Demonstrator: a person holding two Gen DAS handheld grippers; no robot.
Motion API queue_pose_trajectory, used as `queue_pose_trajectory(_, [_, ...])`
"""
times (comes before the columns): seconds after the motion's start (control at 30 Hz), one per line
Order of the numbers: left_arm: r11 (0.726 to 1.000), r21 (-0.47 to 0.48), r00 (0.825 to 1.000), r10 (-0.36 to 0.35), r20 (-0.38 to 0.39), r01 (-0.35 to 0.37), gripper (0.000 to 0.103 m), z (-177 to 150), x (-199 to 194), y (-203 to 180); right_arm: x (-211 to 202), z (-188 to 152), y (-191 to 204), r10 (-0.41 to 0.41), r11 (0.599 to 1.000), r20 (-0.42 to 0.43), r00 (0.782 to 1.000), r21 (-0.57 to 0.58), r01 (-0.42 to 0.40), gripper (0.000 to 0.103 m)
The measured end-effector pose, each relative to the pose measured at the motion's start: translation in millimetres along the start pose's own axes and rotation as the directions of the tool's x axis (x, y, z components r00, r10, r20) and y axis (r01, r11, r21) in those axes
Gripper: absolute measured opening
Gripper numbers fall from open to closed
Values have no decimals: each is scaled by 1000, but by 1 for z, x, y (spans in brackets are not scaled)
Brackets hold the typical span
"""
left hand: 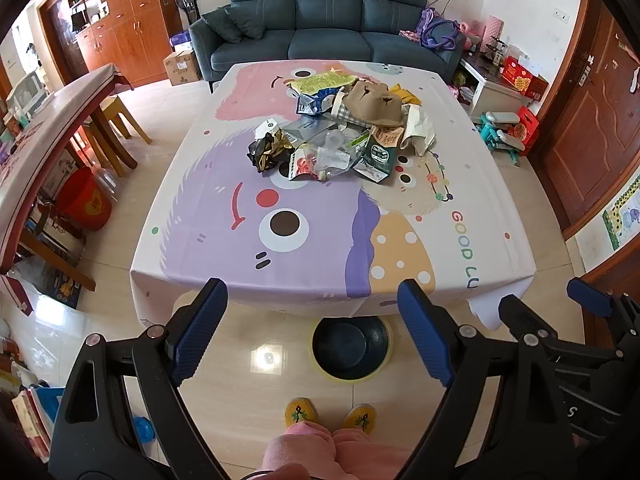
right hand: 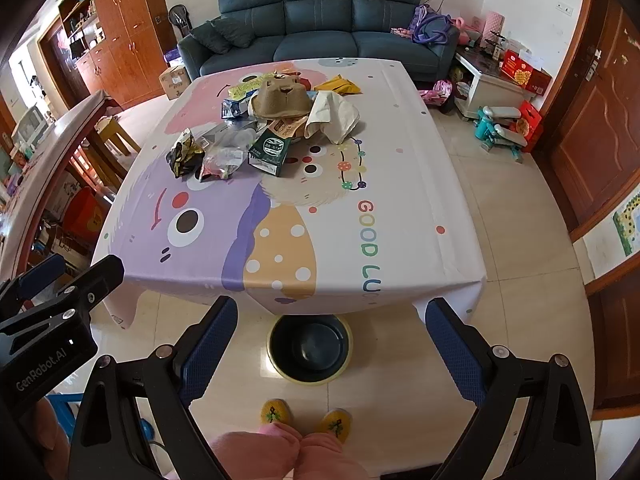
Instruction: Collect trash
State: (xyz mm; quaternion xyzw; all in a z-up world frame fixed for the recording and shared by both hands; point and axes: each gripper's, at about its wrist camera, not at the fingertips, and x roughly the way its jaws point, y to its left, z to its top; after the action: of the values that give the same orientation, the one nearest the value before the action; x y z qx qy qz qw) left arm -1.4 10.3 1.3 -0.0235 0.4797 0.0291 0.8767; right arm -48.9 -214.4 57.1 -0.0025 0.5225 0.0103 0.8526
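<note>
Two open claws (left hand: 312,328) (right hand: 332,344) hover above a dark basin (left hand: 351,349), trash pile (left hand: 340,128) well beyond.

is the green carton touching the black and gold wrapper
Apart: in the right wrist view, a clear plastic bag lies between green carton and black and gold wrapper.

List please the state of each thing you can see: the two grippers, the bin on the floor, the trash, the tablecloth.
Left gripper: open, holding nothing.
Right gripper: open, holding nothing.
Bin: upright on the floor, looks empty.
Trash pile: heaped on the table, untouched.
Green carton: lying at the pile's near edge.
Tablecloth: spread flat over the table.
</note>
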Motion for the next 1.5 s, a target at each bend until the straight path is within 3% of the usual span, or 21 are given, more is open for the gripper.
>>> queue_pose_trajectory(1.5, [1000, -13, 1000, -4, 6, 4, 82, -2, -3, 12, -15, 4, -14, 59, 998, 88, 994, 11, -60, 97])
